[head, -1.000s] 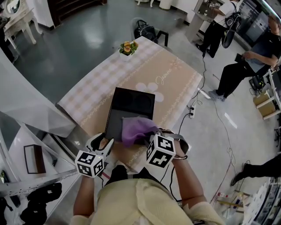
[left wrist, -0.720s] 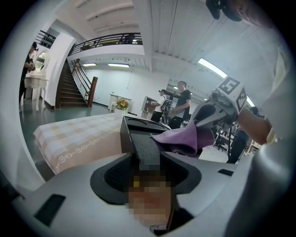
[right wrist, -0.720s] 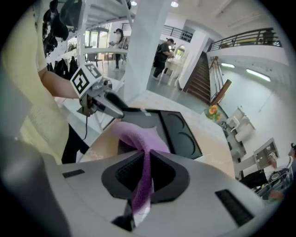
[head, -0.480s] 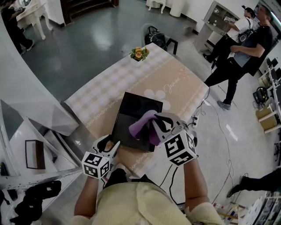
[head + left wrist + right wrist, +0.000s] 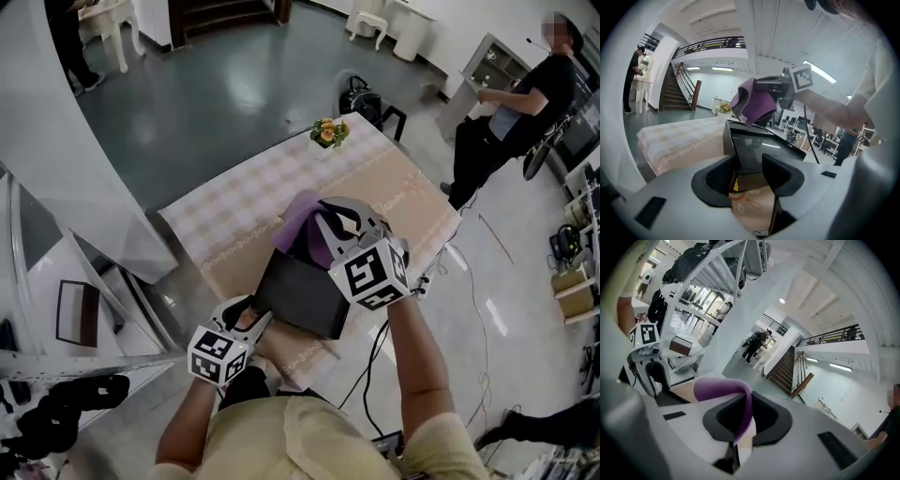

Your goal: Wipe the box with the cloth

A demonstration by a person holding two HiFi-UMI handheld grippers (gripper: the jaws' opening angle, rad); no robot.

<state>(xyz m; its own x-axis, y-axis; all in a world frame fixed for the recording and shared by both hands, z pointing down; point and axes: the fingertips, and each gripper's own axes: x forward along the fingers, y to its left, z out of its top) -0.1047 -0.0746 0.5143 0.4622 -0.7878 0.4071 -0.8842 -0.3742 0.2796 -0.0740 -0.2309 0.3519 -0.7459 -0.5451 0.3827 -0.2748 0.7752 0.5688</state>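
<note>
My right gripper (image 5: 746,405): jaws pinched together on the purple cloth (image 5: 721,387). A strip of it runs down between them and the rest folds over to the left. In the head view the cloth is bunched just above centre of frame, over the far end of the black box (image 5: 300,292); contact with the lid unclear. The box lies flat on the desk (image 5: 239,202), centre of frame. My left gripper (image 5: 747,161): jaws apart, set at the box's near corner, its side wall showing in the gap. Flowers (image 5: 326,132) at the desk's far edge.
</note>
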